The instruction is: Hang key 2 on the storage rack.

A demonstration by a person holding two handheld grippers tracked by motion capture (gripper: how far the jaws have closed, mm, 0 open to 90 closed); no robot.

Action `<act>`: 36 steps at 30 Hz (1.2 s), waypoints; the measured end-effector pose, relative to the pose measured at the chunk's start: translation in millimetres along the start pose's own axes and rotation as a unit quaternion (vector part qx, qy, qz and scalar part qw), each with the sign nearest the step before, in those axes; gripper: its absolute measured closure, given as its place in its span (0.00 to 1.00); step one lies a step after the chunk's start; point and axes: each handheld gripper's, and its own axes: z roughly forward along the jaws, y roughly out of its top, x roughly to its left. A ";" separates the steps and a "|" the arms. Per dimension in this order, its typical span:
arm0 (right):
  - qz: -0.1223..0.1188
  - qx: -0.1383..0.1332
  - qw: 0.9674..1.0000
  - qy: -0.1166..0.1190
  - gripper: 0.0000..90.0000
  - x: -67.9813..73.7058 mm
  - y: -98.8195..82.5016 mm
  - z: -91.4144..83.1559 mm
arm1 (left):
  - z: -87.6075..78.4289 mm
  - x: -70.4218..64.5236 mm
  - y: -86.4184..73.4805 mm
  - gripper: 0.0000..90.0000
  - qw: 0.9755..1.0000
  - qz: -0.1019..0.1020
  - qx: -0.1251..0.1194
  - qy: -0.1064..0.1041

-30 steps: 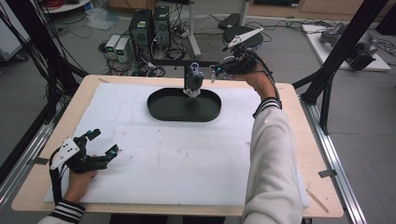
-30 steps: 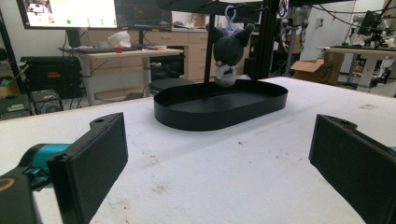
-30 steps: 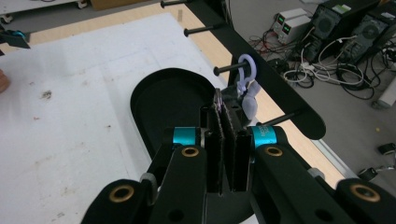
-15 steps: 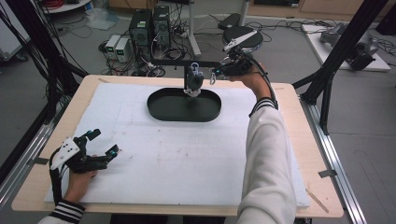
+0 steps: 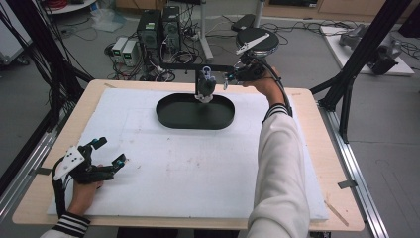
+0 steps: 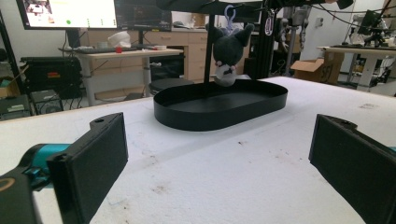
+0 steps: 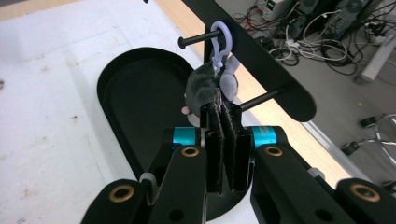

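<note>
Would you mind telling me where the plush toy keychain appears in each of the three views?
High view: plush toy at top centre, above the black tray's far rim.
Left gripper view: upper centre, hanging over the tray.
Right gripper view: centre, just beyond the right gripper.
Shared landmark: the black tray.

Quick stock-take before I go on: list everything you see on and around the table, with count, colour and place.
Plush toy: one, dark grey, hanging by a lilac clip on a rack peg above the tray.
Tray: one, black, oval, far middle of the mat.
Rack: one, black, behind the tray.
Mat: one, white, covering the wooden table.
Computer boxes: several, floor beyond the table.
Left tongs: open, resting near left on the mat.
Right tongs: shut on the plush toy.
</note>
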 end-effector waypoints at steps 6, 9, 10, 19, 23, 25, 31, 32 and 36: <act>0.003 -0.001 1.000 -0.004 0.98 -2.4 -1.3 2.3 | 0.0 0.0 -0.1 0.05 1.000 -0.001 -0.001 0.000; 0.005 0.001 1.000 -0.010 0.98 -3.7 -2.1 3.8 | 0.0 0.0 0.0 0.05 1.000 0.000 0.000 0.000; 0.005 0.001 1.000 -0.014 0.98 -4.3 -2.2 4.3 | 0.1 -0.1 0.0 0.05 1.000 -0.001 -0.001 0.000; 0.009 0.000 0.999 -0.038 0.98 -5.4 -2.2 7.0 | 0.0 0.1 0.0 0.05 1.000 -0.001 0.000 0.000; 0.013 -0.004 0.999 -0.047 0.98 -6.0 -1.8 8.7 | 0.0 0.2 0.0 0.05 1.000 0.000 0.000 0.000; 0.013 -0.005 0.998 -0.058 0.98 -6.3 -1.7 9.3 | 0.0 0.1 0.0 0.05 1.000 -0.001 0.000 0.000; 0.017 -0.011 0.998 -0.064 0.97 -8.4 -2.4 11.0 | 0.0 0.0 -0.1 0.05 1.000 -0.001 -0.001 0.000; 0.019 -0.012 0.998 -0.065 0.97 -8.4 -2.3 11.4 | 0.1 -0.1 -0.1 0.05 1.000 -0.001 -0.001 0.000; 0.022 -0.011 0.996 -0.083 0.93 -9.9 -2.9 11.9 | -0.1 0.2 0.0 0.05 1.000 -0.001 0.000 0.000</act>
